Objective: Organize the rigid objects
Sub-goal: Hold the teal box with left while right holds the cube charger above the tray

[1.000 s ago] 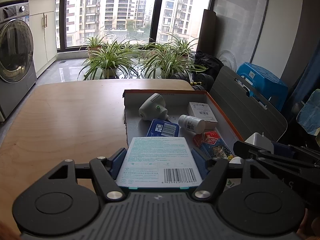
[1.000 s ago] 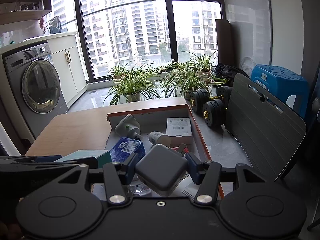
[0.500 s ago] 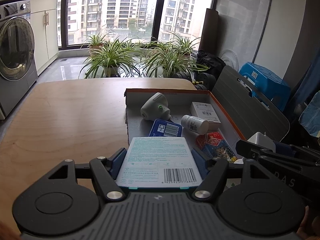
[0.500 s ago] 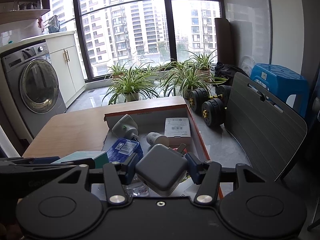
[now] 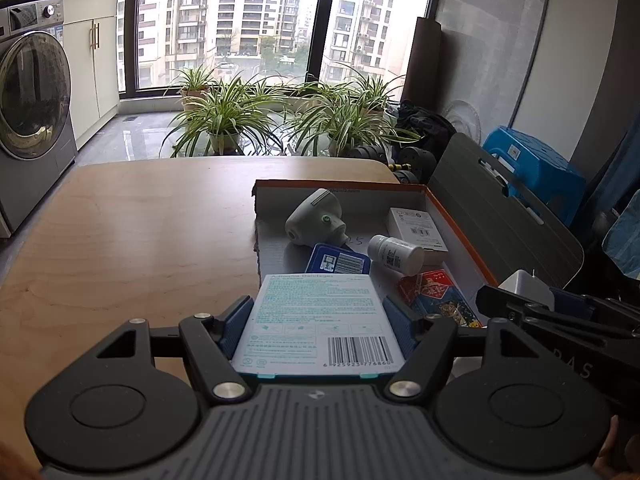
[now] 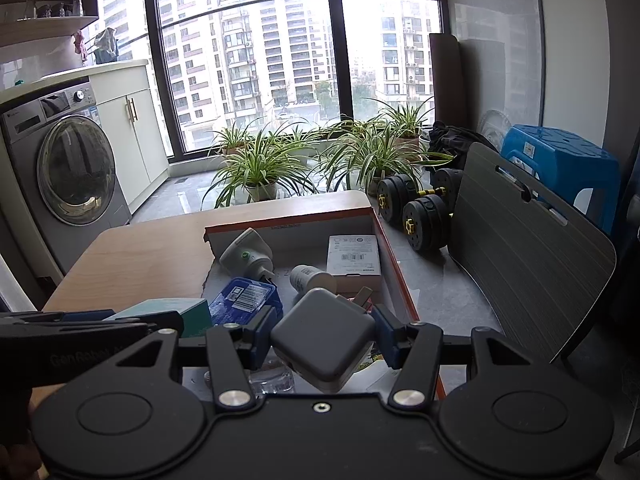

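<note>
Two claws loaded above the box: left claw clamping bandage carton, right claw pinching grey charger. Best lowered level onto bare table, released gently, kept apart to avoid collision.

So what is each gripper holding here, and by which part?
The left gripper clamps the bandage box by its two long side edges. The right gripper clamps the grey charger across two opposite sides, tilted.
</note>
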Demonstrator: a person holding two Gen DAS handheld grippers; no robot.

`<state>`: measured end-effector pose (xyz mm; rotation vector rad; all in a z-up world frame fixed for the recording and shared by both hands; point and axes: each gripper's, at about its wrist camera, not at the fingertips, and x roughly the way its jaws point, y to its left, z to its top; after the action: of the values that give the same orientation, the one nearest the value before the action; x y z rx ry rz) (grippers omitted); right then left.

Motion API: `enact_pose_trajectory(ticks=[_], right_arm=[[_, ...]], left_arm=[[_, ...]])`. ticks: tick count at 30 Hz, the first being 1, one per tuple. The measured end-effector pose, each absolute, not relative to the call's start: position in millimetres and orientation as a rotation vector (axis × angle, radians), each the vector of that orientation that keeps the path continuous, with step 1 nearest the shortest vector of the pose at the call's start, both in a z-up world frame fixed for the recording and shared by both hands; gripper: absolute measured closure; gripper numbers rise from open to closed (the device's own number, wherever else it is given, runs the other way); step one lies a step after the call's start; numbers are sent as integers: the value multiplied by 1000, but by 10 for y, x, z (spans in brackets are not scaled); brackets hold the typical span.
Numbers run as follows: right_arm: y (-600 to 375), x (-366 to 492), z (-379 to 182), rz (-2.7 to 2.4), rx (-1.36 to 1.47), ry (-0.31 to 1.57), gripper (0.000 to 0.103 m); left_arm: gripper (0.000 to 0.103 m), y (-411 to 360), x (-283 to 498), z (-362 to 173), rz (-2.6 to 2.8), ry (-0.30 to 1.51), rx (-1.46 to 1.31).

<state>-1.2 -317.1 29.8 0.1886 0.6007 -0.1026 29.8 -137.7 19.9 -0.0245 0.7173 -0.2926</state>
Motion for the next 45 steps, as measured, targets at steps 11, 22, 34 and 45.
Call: enact_pose_trajectory(ticks=[11,22,34,45], right_arm=[[-3176,3,305,-102,189,603,39],[-3167,10,323,-103,189,606,39],[-3180,25,318,-105,190,611,39],[-3206,19,312,-107,191,616,39]], left_arm=[[31,-1390,345,197,-295,721,-26],[31,-1398,365,187,-295,723,-24],[31,-1420,422,135,-298,732,-22],[31,-1435,455,120,-301,737,-23]])
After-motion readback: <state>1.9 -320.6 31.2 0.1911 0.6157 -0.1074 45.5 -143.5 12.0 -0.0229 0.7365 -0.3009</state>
